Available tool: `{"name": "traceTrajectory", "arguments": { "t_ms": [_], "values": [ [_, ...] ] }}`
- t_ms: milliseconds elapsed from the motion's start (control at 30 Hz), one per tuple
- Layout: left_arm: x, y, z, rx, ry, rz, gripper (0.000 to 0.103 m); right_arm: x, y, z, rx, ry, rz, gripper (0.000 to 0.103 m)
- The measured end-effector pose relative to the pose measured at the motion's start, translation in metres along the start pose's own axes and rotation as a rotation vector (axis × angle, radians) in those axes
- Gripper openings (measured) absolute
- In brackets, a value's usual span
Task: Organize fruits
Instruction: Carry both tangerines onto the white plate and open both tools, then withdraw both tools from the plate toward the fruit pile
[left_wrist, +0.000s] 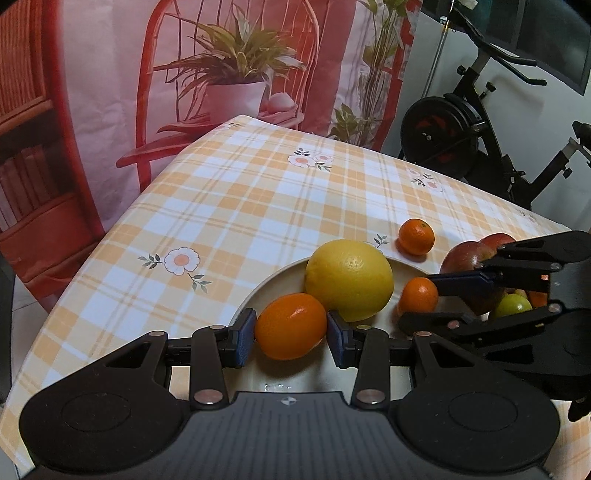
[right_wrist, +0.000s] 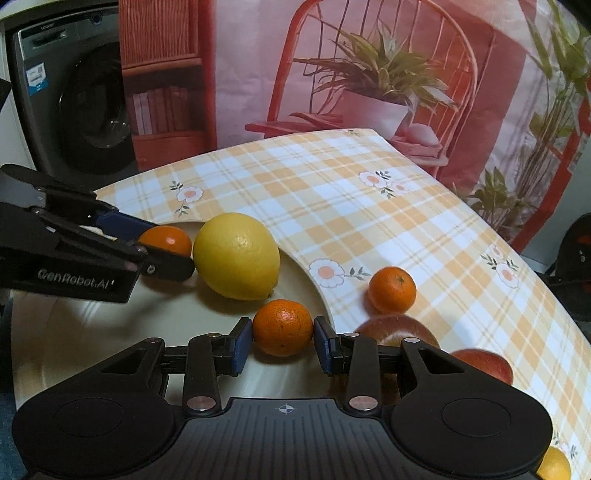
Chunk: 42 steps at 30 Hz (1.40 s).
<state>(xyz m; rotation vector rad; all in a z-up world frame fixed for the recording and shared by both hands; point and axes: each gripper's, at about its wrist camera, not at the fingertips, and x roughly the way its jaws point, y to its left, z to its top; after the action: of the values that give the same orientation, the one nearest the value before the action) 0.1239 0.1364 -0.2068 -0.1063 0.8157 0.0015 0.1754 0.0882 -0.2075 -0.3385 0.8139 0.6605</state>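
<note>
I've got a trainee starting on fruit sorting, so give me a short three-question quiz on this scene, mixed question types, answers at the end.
1. True or false: the left claw is shut on an orange fruit over the plate.
2. Multiple choice: the large yellow citrus lies A) on the plate, B) on the bare tablecloth, C) in the right claw.
3. Fill in: the small orange that neither claw holds sits on the ____.

Key: 1 true; 2 A; 3 tablecloth, just outside the plate rim.
</note>
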Motion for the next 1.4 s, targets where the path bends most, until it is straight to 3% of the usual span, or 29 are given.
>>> {"name": "traceTrajectory", "arguments": {
  "t_ms": [233,400,667,900,1167,1400],
  "values": [
    [-0.003,0.002,0.003,-0.019,0.002,-0.013,0.05,0.001,-0.001,0.008,-0.012,-0.015,-0.004,0.037],
    [-0.023,-0.001,0.003,-0.031,-0.04,0.019,0.056,-0.022,-0.007,0.001,0.052,-0.083,-0.019,0.037],
    [-0.059,-0.022,0.009,-0.059,-0.14,0.033,0.056,-0.091,-0.032,-0.039,0.209,-0.23,-0.069,0.037],
    [-0.073,-0.055,0.016,-0.036,-0.214,0.005,0.056,-0.125,-0.06,-0.08,0.289,-0.288,-0.14,0.037],
    [-0.064,-0.078,0.021,-0.008,-0.216,-0.004,0.056,-0.143,-0.087,-0.112,0.34,-0.289,-0.19,0.037],
    [-0.049,-0.082,0.027,0.025,-0.163,-0.017,0.056,-0.137,-0.087,-0.109,0.312,-0.275,-0.169,0.037]
  ]
}}
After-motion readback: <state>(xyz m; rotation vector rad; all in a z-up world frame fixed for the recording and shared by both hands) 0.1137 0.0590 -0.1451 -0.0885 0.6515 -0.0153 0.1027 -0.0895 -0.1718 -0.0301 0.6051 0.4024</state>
